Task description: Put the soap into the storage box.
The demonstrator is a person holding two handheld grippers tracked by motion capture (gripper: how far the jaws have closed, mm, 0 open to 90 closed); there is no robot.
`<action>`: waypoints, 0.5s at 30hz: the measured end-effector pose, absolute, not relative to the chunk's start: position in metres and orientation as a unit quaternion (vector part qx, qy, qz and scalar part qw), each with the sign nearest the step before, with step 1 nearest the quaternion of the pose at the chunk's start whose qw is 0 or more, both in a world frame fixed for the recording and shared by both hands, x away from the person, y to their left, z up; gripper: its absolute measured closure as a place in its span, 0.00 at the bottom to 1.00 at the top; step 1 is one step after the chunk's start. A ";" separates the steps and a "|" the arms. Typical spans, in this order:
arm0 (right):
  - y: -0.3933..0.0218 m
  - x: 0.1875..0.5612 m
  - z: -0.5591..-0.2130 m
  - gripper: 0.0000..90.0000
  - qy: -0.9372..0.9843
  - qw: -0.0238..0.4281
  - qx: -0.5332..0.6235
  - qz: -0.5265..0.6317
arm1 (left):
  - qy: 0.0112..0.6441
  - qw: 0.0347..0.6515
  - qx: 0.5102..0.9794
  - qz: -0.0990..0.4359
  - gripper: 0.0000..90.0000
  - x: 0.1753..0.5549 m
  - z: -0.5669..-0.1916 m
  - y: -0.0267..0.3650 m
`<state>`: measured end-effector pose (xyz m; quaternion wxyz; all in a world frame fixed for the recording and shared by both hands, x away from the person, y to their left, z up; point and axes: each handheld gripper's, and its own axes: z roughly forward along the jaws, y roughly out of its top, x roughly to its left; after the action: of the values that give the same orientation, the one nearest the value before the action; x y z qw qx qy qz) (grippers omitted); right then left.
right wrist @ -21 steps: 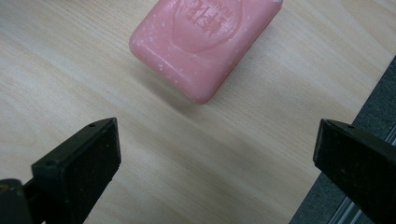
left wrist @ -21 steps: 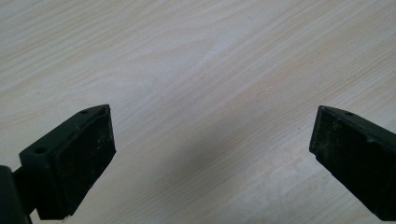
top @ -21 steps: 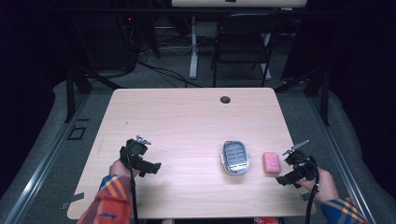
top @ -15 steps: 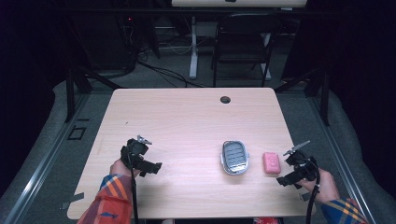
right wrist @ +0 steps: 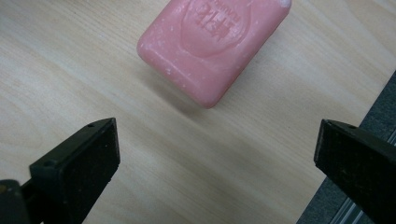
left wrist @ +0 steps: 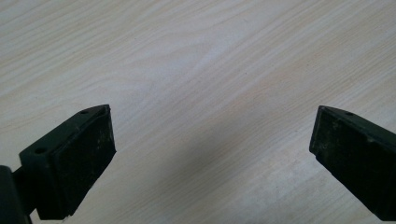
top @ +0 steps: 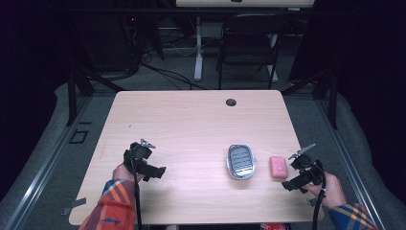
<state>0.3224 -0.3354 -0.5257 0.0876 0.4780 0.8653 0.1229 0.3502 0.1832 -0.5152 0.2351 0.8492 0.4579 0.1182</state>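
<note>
A pink bar of soap (top: 278,167) lies flat on the wooden table (top: 191,124) near its right edge, and in the right gripper view the soap (right wrist: 215,44) sits just ahead of the wide-apart jaws. My right gripper (top: 293,178) hovers beside it, open, with nothing between its fingers (right wrist: 79,165). Left of the soap rests a grey metal soap dish (top: 240,161) with a slotted insert. My left gripper (top: 154,171) is held over the table's left front, open above bare wood (left wrist: 210,93).
A round cable hole (top: 231,102) sits near the table's far edge. A black folding chair (top: 249,43) and a white desk leg (top: 197,48) stand beyond the table. The table's right edge (right wrist: 369,121) lies close to my right gripper.
</note>
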 end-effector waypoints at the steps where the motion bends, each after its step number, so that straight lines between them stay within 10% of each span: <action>1: -0.335 0.323 -0.525 0.00 0.860 0.093 0.484 0.133 | 0.457 0.235 0.850 0.118 0.00 0.350 -0.515 0.183; 15: -0.328 0.327 -0.522 0.00 0.863 0.099 0.475 0.141 | 0.457 0.232 0.851 0.119 0.00 0.350 -0.515 0.182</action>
<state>0.3274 -0.3278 -0.5218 0.0985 0.4754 0.8627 0.1415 0.3504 0.1821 -0.5154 0.2319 0.8506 0.4567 0.1186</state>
